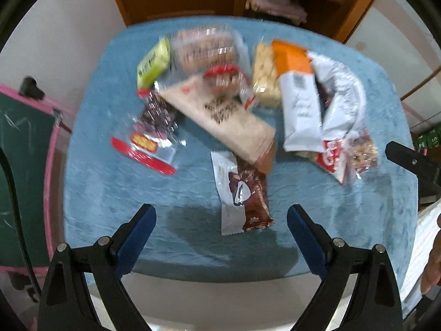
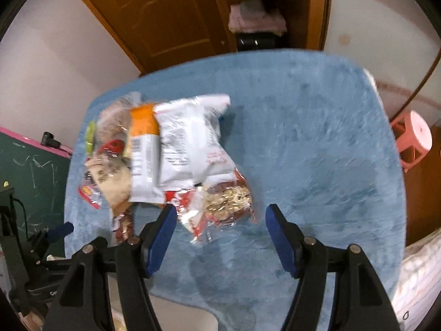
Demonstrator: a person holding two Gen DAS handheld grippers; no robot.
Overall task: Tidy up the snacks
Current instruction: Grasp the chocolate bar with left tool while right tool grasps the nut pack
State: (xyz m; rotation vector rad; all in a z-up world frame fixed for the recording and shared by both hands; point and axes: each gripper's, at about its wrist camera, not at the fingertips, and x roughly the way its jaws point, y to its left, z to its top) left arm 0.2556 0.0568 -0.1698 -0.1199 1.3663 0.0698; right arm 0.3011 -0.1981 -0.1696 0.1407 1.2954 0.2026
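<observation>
Several snack packets lie in a loose pile on a blue cloth-covered table (image 1: 110,193). In the left wrist view a brown and white bar wrapper (image 1: 242,193) lies nearest, just beyond my open, empty left gripper (image 1: 220,218). Behind it are a beige packet (image 1: 220,118), a clear red-edged packet (image 1: 148,140), a green packet (image 1: 153,63) and an orange and white packet (image 1: 297,99). In the right wrist view my right gripper (image 2: 220,218) is open and empty over a clear nut packet (image 2: 228,201), with a white packet (image 2: 187,138) behind.
A wooden cabinet (image 2: 165,13) with shelves stands behind the table. A green chalkboard with a pink frame (image 1: 22,165) is at the left. A pink stool (image 2: 413,140) is at the right. The right half of the blue cloth (image 2: 317,138) is bare.
</observation>
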